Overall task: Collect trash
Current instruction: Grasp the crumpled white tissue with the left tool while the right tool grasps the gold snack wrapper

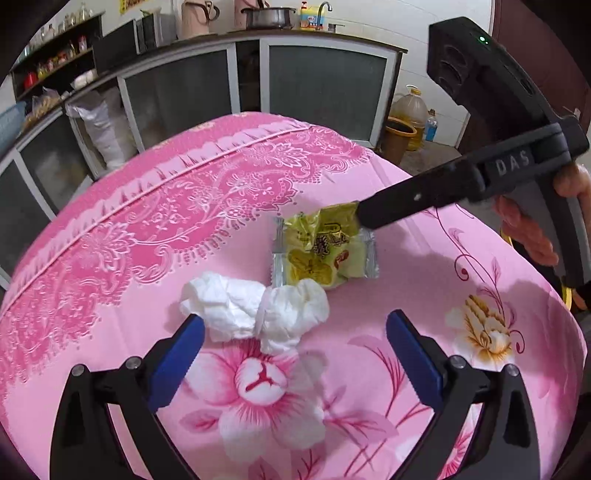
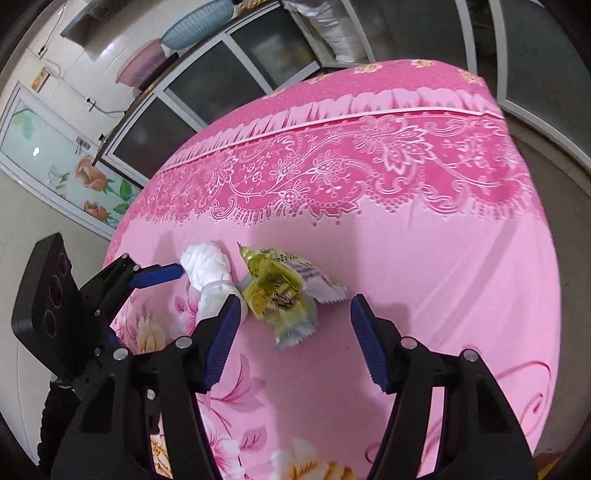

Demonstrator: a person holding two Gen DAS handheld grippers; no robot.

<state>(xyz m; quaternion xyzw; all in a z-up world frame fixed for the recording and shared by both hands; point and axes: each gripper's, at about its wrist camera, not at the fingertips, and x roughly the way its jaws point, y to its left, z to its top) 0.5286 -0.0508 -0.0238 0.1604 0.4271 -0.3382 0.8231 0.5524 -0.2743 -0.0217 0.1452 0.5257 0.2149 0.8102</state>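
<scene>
A crumpled white tissue (image 1: 255, 312) lies on the pink flowered tablecloth (image 1: 184, 206), touching a yellow-green snack wrapper (image 1: 321, 251) just behind it. My left gripper (image 1: 295, 321) is open, its jaws on either side of the tissue's near end, low over the cloth. In the right wrist view the wrapper (image 2: 277, 295) lies between the open jaws of my right gripper (image 2: 291, 310), with the tissue (image 2: 210, 273) to its left. The right gripper's finger (image 1: 391, 210) reaches the wrapper's far right corner in the left wrist view. The left gripper's blue pad (image 2: 159, 275) touches the tissue.
Glass-door cabinets (image 1: 325, 85) and a counter with pots stand behind the table. A white sack (image 1: 107, 129), an oil jug (image 1: 410, 114) and a brown bucket (image 1: 397, 138) sit on the floor. Plastic basins (image 2: 195, 29) rest on the counter.
</scene>
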